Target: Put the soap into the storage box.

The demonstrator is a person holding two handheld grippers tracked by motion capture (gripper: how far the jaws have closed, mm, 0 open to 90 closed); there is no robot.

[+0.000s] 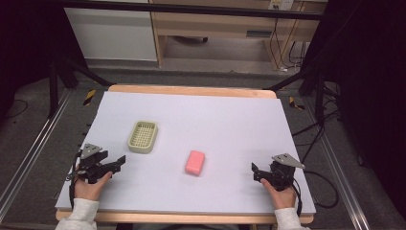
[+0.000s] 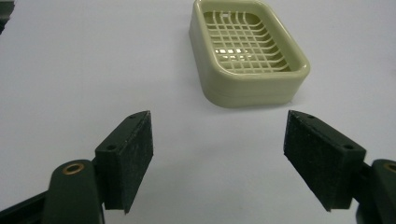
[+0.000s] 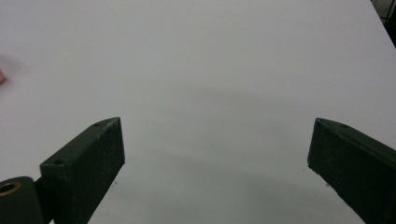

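Evenly lit from above, dark beyond the table [image 1: 201, 115].
Soft, short shadows beside the soap dish [image 2: 250, 51]; faint glints through its grid. Slightly soft focus on the close black pads [image 3: 88, 163]; murky, nearly black surroundings past the table's edges.

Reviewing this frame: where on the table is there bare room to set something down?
Bare patches: the whole far strip beyond the soap dish, the wide right side between the pink soap and the right claw, and the near edge between both hands. Tightest spot: between the left claw, dish and soap.
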